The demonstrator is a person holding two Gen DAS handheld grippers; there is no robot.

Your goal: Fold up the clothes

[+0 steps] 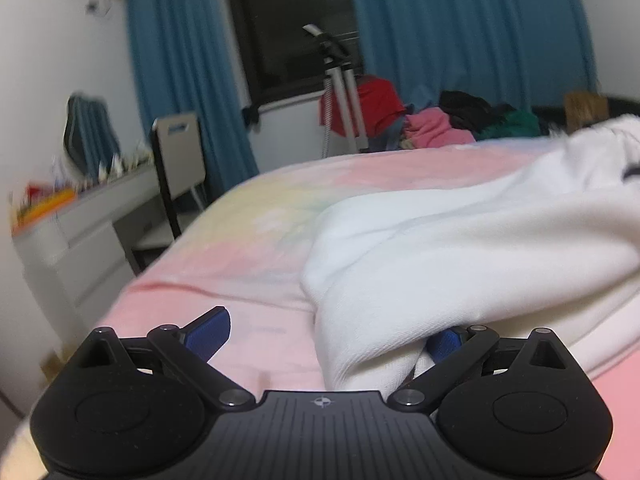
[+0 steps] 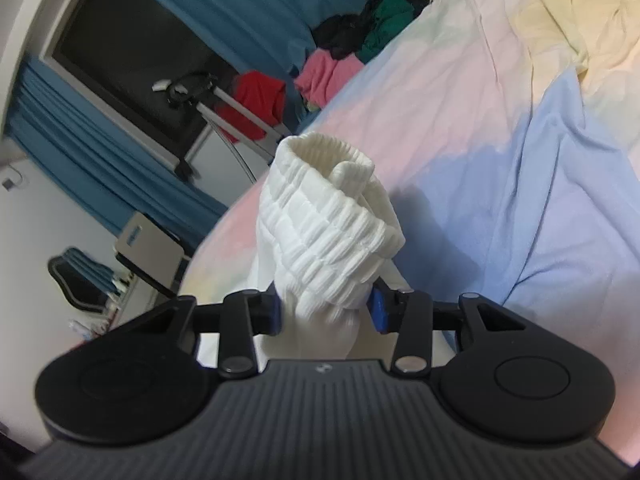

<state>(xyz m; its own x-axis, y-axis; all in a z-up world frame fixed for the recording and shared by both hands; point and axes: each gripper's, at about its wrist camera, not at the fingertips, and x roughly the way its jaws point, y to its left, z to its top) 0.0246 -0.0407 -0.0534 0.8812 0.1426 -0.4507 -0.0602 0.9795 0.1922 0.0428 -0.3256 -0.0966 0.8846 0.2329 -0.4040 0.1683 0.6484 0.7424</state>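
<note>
- The right gripper (image 2: 326, 312) is clamped on the ribbed elastic cuff (image 2: 332, 216) of a white garment, with the blue pads pressed in from both sides (cuff bunched up and poking out toward 12 o'clock past the fingers).
- The left gripper (image 1: 324, 340) is seen with its jaws spread wide apart; one blue pad (image 1: 212, 330) sits bare at about 10 o'clock from the gripper body, and the other is half buried under white cloth at about 2 o'clock.
- Nothing is pinched by the left one as far as can be told. The fabric is only draped over that one finger.
- The white garment (image 1: 460, 248) is laid across the bed, spreading from the left gripper out toward 2 o'clock in the left wrist view (looks like soft sweat fabric, exact type can't be told).
- The bed is covered with a pastel sheet (image 2: 540, 160) in pink, yellow and blue patches, creased around 1 o'clock in the right wrist view.
- A pile of clothes (image 1: 440, 124) (red, pink, black, green) is heaped at the far edge of the bed, near 1 o'clock in the left view.
- Blue curtains (image 1: 180, 80) are hung either side of a dark window, and a desk with a chair (image 1: 176, 160) is seen at 9 o'clock.
</note>
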